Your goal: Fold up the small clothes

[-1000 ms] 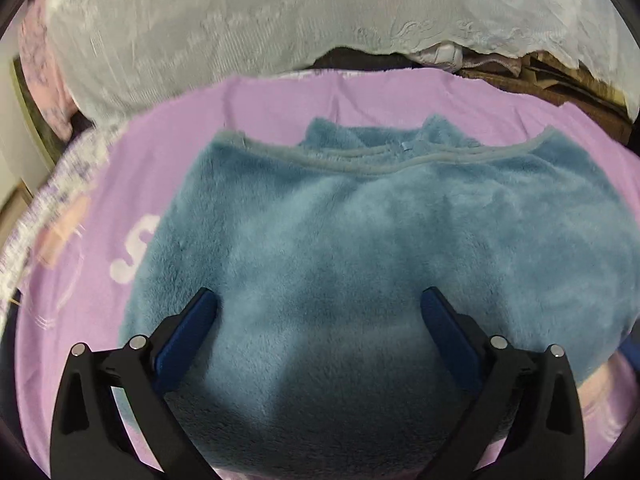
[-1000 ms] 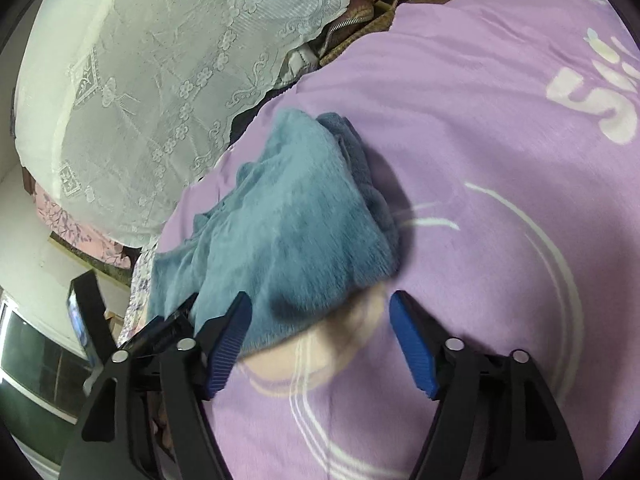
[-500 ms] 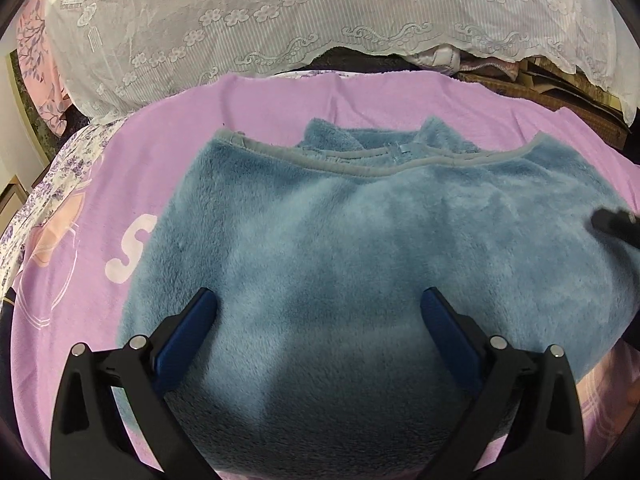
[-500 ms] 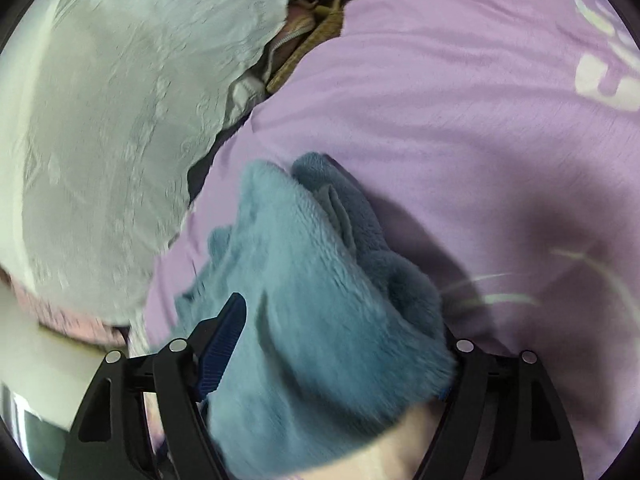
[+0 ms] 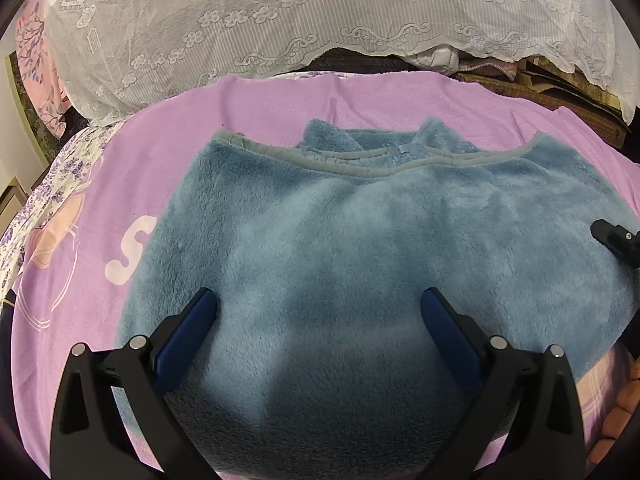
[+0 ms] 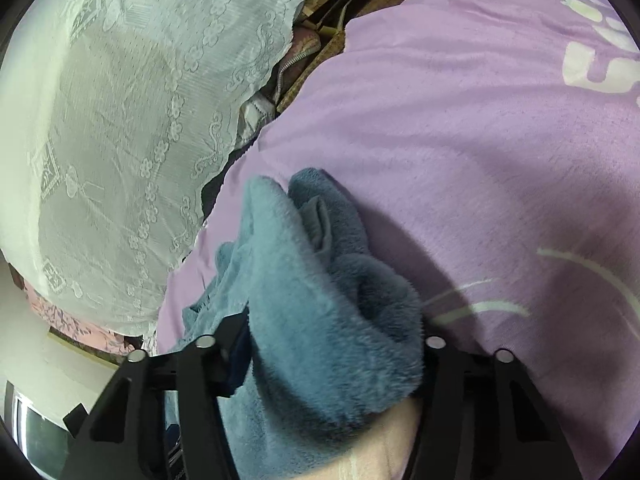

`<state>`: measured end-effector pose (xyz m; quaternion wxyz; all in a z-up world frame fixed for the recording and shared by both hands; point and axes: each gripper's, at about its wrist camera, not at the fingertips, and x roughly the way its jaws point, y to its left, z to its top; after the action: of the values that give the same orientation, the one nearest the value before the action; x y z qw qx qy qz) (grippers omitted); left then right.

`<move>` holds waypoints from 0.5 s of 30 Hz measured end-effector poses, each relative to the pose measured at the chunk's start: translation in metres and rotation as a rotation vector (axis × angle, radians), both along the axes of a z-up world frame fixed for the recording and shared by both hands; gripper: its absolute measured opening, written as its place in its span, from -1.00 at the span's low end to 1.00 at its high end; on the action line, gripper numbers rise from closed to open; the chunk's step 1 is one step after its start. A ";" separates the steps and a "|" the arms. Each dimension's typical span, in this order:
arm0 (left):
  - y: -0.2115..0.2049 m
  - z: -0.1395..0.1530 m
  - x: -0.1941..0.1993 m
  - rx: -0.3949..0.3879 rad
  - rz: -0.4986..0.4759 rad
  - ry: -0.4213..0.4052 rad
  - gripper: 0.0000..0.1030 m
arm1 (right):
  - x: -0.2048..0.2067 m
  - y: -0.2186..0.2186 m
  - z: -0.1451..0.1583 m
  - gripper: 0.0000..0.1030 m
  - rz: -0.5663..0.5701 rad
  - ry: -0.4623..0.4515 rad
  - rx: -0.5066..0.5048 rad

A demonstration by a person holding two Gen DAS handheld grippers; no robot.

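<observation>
The right tool (image 6: 332,344) has slid onto the blue fleece garment's (image 5: 360,248) right edge, jaws closing around it; left tool (image 5: 318,308) hovers spread over its near middle.

Both grippers are black plastic: the left gripper (image 5: 318,312) has blue pads (image 5: 188,330) and round silver screws (image 5: 139,342).

place: home bedroom
bed: purple sheet (image 5: 280,120), floral bedding (image 5: 60,184) at left
far: lace cloth (image 5: 240,20) over piled stuff
</observation>
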<state>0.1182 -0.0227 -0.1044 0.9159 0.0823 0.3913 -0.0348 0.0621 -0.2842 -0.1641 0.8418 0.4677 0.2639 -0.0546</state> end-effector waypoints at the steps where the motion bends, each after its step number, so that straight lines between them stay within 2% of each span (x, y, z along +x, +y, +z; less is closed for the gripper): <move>1: 0.001 0.001 0.000 -0.006 -0.004 0.005 0.92 | 0.000 0.001 0.001 0.03 0.004 0.000 -0.010; 5: 0.011 0.009 0.003 -0.075 -0.018 0.030 0.91 | -0.002 0.002 0.003 -0.17 0.011 -0.014 -0.031; 8: 0.021 0.015 0.006 -0.133 -0.015 0.041 0.91 | -0.003 0.006 0.009 -0.23 0.019 -0.030 -0.068; 15: 0.026 0.023 0.016 -0.147 -0.005 0.054 0.91 | -0.006 0.029 0.038 -0.29 0.055 -0.083 -0.224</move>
<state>0.1342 0.0033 -0.0813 0.9084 0.0151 0.4122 -0.0680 0.0560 -0.2553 -0.1256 0.9002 0.3651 0.2339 -0.0415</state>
